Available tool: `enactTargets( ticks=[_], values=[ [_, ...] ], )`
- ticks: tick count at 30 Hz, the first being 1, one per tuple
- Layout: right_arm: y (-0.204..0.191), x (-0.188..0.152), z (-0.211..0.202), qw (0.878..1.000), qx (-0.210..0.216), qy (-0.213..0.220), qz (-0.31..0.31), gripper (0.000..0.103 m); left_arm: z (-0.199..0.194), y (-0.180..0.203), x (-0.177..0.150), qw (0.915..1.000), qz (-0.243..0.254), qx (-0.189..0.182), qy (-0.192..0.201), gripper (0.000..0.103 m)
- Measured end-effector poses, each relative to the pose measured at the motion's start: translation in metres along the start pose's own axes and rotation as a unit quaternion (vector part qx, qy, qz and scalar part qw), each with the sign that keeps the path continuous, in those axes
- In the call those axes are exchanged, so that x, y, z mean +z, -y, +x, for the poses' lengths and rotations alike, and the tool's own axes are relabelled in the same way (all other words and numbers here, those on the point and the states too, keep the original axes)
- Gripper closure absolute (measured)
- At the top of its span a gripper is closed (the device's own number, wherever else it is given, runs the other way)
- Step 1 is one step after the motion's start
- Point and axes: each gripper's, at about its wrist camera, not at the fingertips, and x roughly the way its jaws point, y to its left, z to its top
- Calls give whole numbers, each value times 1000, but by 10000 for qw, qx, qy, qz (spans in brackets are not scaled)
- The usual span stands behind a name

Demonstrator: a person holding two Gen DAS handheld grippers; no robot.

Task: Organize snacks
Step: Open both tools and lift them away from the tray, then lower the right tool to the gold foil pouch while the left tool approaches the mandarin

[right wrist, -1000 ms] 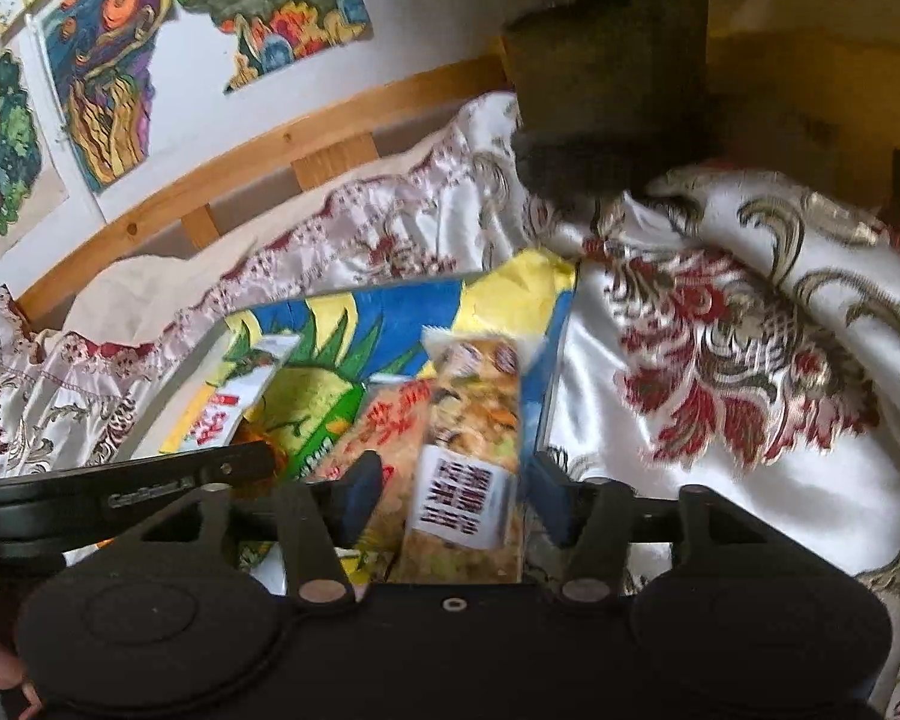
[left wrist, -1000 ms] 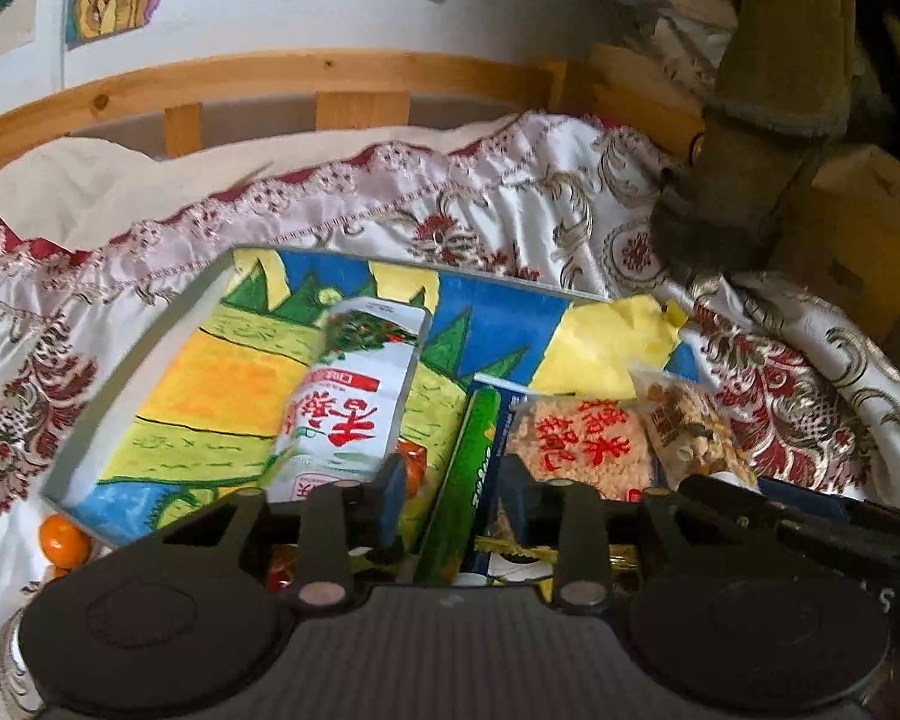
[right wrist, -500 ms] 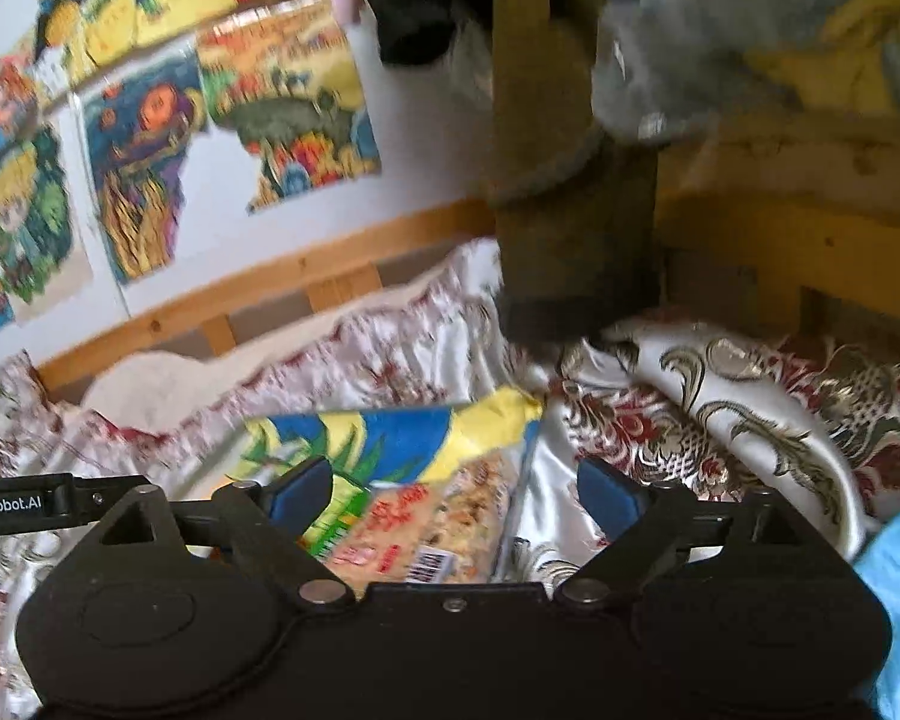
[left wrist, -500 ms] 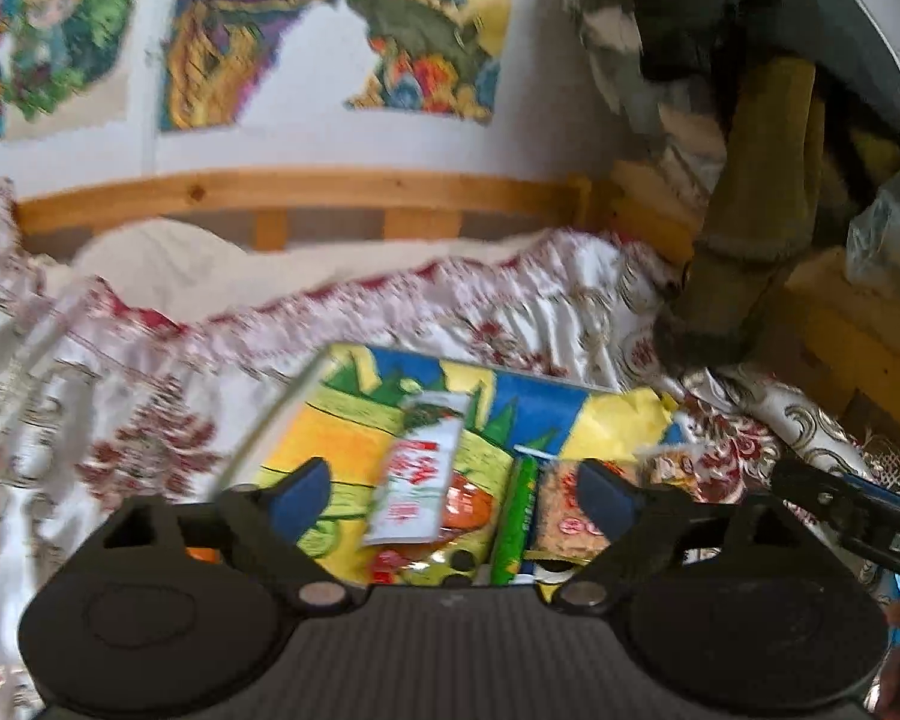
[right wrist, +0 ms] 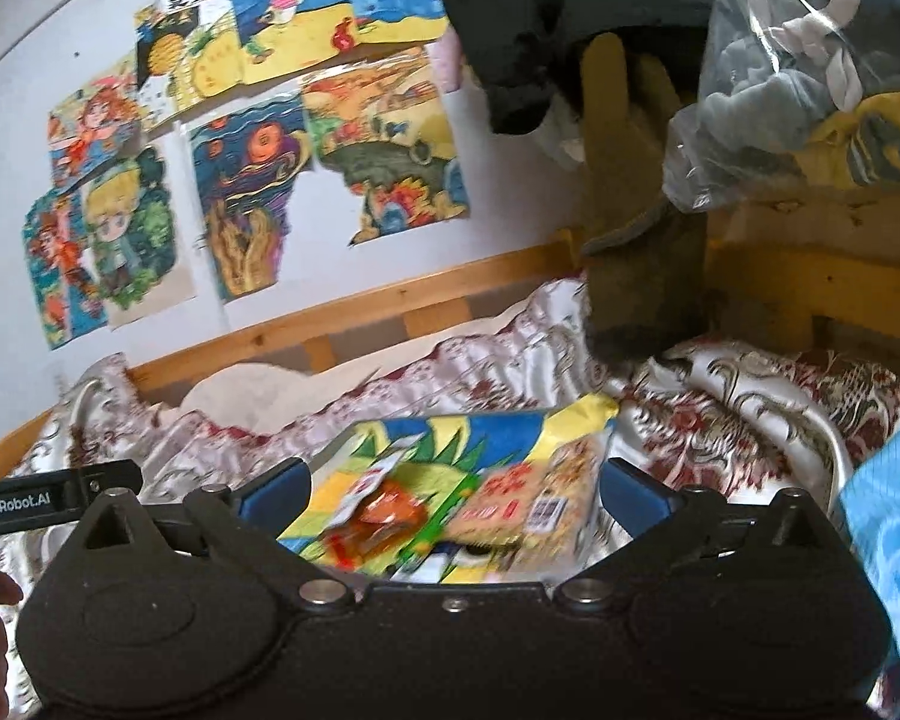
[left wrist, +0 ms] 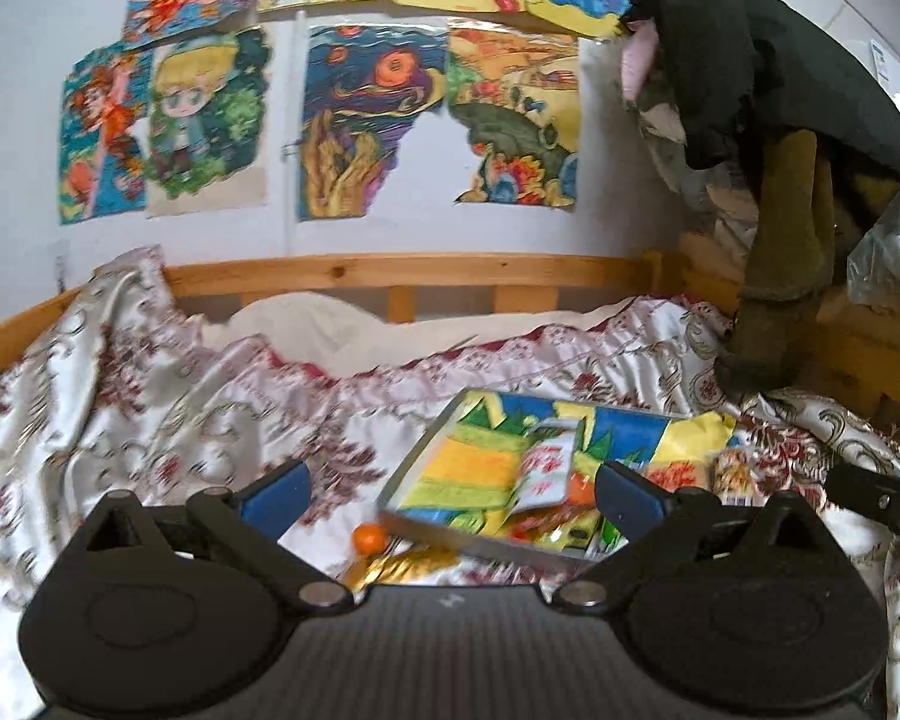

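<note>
Left tool [left wrist: 450,489] spread wide, empty. Right tool [right wrist: 455,489] spread wide, empty. Snacks [right wrist: 510,498] lie on the board [right wrist: 498,429], lower centre, on the bed [right wrist: 720,408].

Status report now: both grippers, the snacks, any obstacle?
Left gripper open, holding nothing. Right gripper open, holding nothing. Snack packets lie on painted board on bed. Small orange off board, beside its edge.

"GenRobot.AI" showing in white letters on black bar [right wrist: 48,501] at left edge of right wrist view. Red Chinese characters showing on snack packets [right wrist: 510,495], too blurred for reading. Barcode label [right wrist: 545,510] showing, digits unreadable.
</note>
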Motion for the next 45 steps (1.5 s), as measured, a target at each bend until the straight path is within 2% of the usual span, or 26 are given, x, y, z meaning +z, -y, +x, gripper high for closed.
enactTargets(
  ticks=[8,18,27,34,41,45],
  values=[
    [-21,-20,-46,9996,226,-125,-82,1,-45,-38,-31,9989,-29,338,-319,0],
    [-48,-49,-74,9977,356,-450,-353,1,-72,-59,-60,9939,-95,744,-815,0],
    [-74,-69,-77,9921,466,-726,-916,1,-72,-68,-67,9879,-329,858,-1253,0],
    [-81,-72,-75,9903,528,-810,-1003,1,-70,-70,-67,9868,-385,834,-1331,0],
    [-87,-78,-67,9875,633,-991,-1052,1,-44,-76,-64,9783,-584,715,-1853,0],
    [-92,-81,-59,9855,651,-1104,-1112,1,-21,-81,-59,9756,-704,652,-1972,0]
  ],
)
